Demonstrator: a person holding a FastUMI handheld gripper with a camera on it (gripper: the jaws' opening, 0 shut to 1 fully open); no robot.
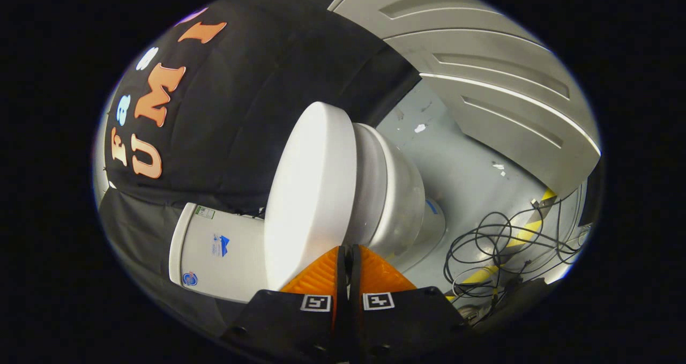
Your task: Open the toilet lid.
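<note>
- I see my gripper point(347, 249) with its two fingers pressed together, hardly any gap between them and nothing caught in it.
- The fingertips point(321, 267) sit right at the front edge of the toilet lid point(311, 192), close to the seam where the lid meets the bowl; I cannot tell whether they touch it.
- My camera is rolled hard to one side, so the whole toilet appears tipped over in my picture.
- The lid is white, rounded and thick-rimmed, and it lies closed flat against the bowl point(391, 192), with no opening between the two.
- The bowl is white too and narrows to a base point(431, 222) standing on the pale grey floor point(466, 165).
- On the far side of the lid I see the white cistern point(220, 251), carrying a few small stickers, backed against the black cloth wall point(241, 112).
- To the right of the toilet, a tangle of dark cables point(498, 240) lies on the floor across a yellow-and-black striped strip point(514, 240).
- Beyond the floor stands a grey panelled door point(482, 69) with recessed rectangles.
- A few small white scraps point(419, 128) lie on the floor near the door.
</note>
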